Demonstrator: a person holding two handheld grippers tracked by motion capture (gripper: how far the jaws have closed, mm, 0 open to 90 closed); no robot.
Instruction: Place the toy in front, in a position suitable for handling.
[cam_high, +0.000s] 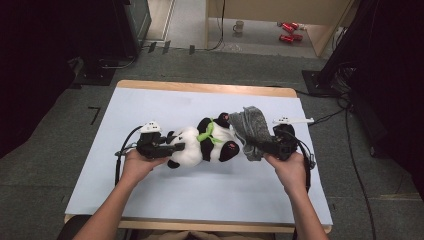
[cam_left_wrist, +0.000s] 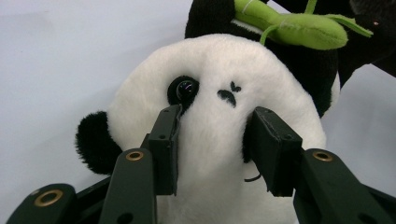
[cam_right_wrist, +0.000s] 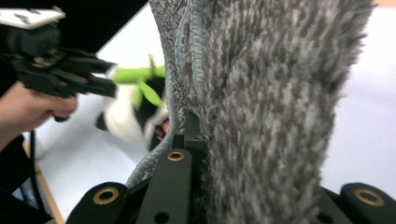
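1. Panda plush toy (cam_high: 202, 145) lies on its side in the middle of the table (cam_high: 150, 190), held by the head in the left gripper (cam_high: 172, 148). In the left gripper view its two black jaws press into the white face of the panda (cam_left_wrist: 210, 140) from either side, one pad just below the glossy black eye, the other against the opposite cheek, so the jaws stand half apart and clamped on the head.
2. Right gripper (cam_high: 257, 146) is closed on a grey fuzzy sock (cam_high: 252, 130). In the right gripper view the knit fabric of the sock (cam_right_wrist: 261, 107) rises between the jaws, which are drawn narrow around it, with the sock's rolled edge running along the left jaw.
3. Green leaf (cam_high: 207, 134) of soft fabric sits at the panda's neck, across the black band of its chest.
4. The sock lies against the panda's feet end, touching the black legs with their red soles, on the person's right.
5. Beyond the toy, the pale tabletop has a wooden edge (cam_high: 205, 88); the floor behind holds a white mug (cam_high: 239, 26) and red objects (cam_high: 289, 31), too small to tell what they are.
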